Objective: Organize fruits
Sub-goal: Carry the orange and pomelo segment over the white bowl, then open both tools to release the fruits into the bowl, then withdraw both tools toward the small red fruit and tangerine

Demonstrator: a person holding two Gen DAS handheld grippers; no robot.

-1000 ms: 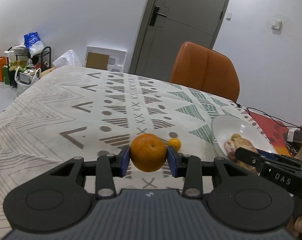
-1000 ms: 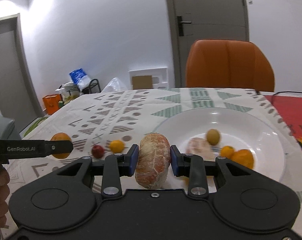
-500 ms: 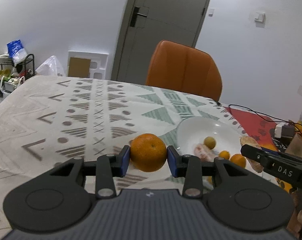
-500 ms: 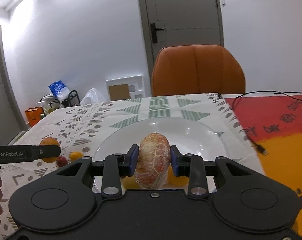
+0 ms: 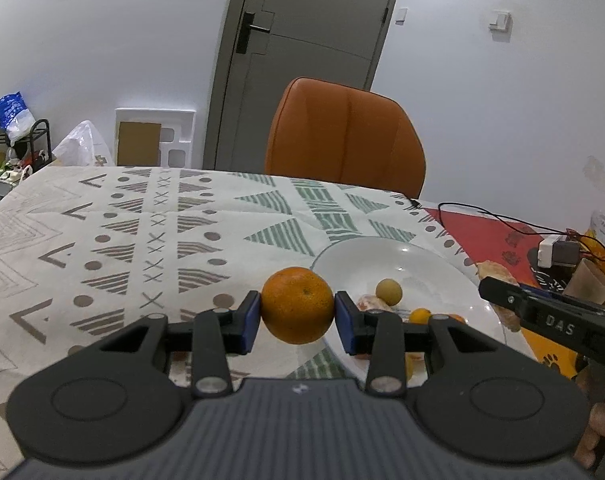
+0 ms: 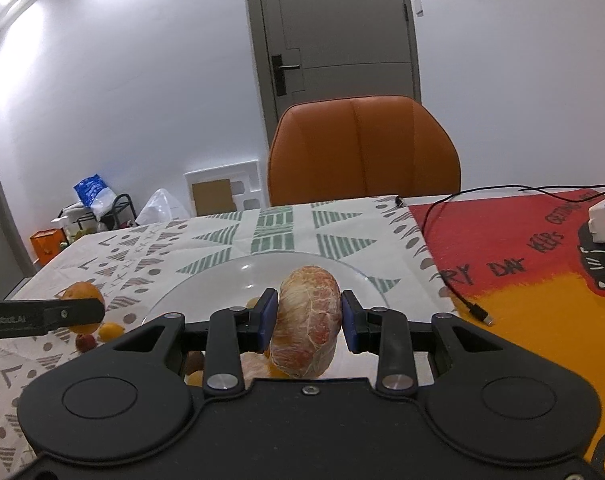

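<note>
My left gripper [image 5: 297, 316] is shut on a round orange [image 5: 297, 305] and holds it in the air just left of a white plate [image 5: 430, 264]. The plate holds a small yellow-green fruit [image 5: 388, 292], a peeled citrus piece [image 5: 372, 304] and small orange fruits [image 5: 419, 315]. My right gripper [image 6: 307, 322] is shut on a peeled pinkish citrus fruit [image 6: 307, 320] above the plate [image 6: 222, 276]. In the right wrist view the left gripper's orange [image 6: 80, 294] shows at far left, with a small yellow fruit [image 6: 110, 330] and a red fruit [image 6: 85, 343] on the cloth.
A patterned tablecloth [image 5: 134, 232] covers the table. An orange chair [image 5: 344, 136] stands at the far edge. A red and yellow mat [image 6: 522, 272] with a black cable [image 6: 458, 296] and a white charger [image 6: 604, 218] lies to the right.
Both grippers have swung to the right with their fruits. The plate now lies close under both, and the orange has come near the plate's left rim.
</note>
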